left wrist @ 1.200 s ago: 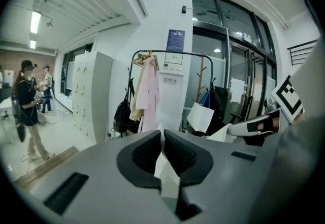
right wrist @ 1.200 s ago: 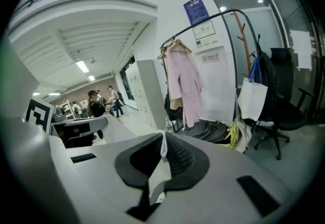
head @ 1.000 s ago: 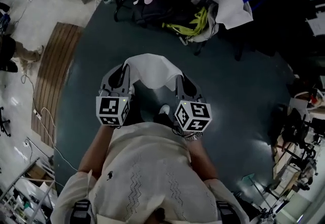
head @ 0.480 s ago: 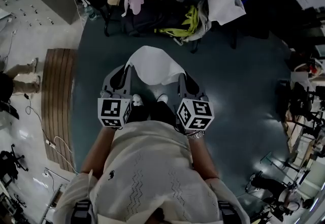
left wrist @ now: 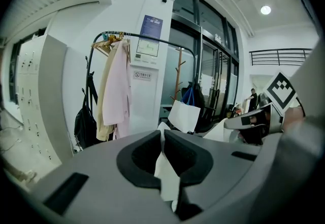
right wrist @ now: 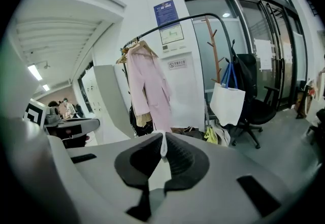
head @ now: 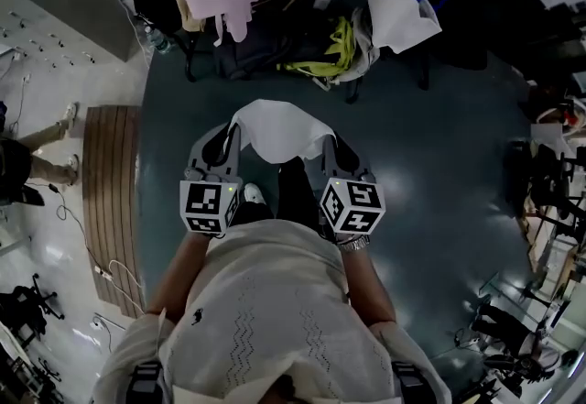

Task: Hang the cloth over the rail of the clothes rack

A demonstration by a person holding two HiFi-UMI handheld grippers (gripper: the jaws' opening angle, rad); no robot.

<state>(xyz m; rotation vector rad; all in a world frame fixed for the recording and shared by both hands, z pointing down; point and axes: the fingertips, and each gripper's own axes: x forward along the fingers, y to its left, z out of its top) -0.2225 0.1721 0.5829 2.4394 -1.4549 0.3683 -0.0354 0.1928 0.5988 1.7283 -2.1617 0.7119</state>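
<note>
A white cloth sags between my two grippers in the head view, held out in front of the person's body. My left gripper is shut on the cloth's left edge, and a white strip is pinched between its jaws. My right gripper is shut on the right edge, with a thin white fold showing between its pads. The clothes rack's dark curved rail stands ahead, also the rail in the left gripper view, with a pink garment hanging on it.
A white tote bag hangs on a wooden coat stand right of the rack, beside an office chair. Bags and a yellow-green item lie on the floor under the rack. A wooden slatted panel lies at left.
The person has walked forward toward the rack: the hanging garments and bags have slid closer in the head view. Both grippers keep hold of the cloth, unchanged.
</note>
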